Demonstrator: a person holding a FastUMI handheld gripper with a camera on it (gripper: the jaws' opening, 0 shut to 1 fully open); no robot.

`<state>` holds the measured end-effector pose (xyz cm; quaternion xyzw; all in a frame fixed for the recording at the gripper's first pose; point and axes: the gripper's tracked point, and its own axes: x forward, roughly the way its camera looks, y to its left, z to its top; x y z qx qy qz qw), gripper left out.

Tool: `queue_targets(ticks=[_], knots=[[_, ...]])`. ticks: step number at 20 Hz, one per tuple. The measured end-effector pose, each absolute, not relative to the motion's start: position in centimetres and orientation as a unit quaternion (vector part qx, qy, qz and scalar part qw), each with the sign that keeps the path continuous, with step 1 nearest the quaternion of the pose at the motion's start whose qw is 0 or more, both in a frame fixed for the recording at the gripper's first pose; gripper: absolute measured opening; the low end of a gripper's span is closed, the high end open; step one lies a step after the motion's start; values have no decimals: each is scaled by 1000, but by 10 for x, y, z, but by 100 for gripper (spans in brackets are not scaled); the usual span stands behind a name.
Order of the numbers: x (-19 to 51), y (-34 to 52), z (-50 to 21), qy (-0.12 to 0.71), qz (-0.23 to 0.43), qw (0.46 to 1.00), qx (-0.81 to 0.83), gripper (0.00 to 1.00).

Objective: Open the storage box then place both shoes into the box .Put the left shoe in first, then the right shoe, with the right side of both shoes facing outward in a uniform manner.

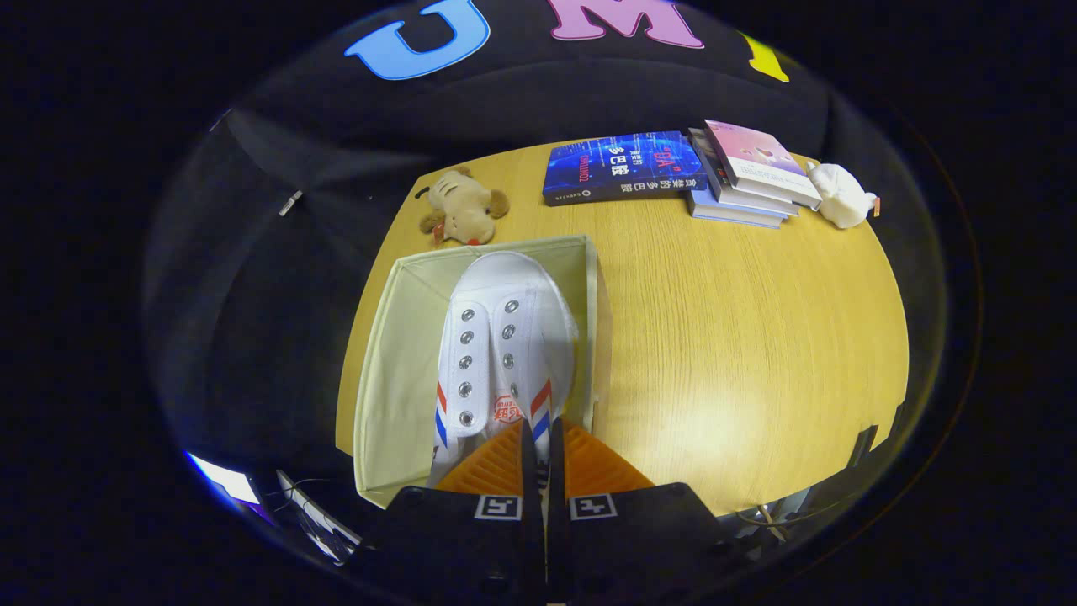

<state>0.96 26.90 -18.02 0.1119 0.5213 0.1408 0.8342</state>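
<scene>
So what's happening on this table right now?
A person is using a handheld gripper to pack shoes into an open cream storage box on a wooden table. The fingers are closed on the heel end of a white shoe, holding it over or inside the box, toe pointing away. Beyond the box lie a plush dog, some books and a small white toy.

My table (740, 337) is pale wood. On it sits the open box (395, 353), near its left edge. Beyond the box lies a plush dog (463, 206). Along the far edge lie a blue book (618, 167), a stack of books (745, 181) and a white toy (841, 195).
</scene>
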Motion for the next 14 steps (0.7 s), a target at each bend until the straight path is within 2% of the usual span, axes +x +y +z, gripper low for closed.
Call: queue_targets(ticks=[6, 8, 9, 10, 11, 14], knots=[[10, 281, -191, 521, 137, 838, 84, 9], [6, 295, -182, 511, 158, 839, 102, 19], [9, 295, -174, 501, 162, 844, 104, 34], [12, 292, -166, 489, 165, 851, 99, 38], [12, 287, -159, 479, 167, 857, 89, 57], [13, 270, -135, 439, 169, 880, 70, 82]])
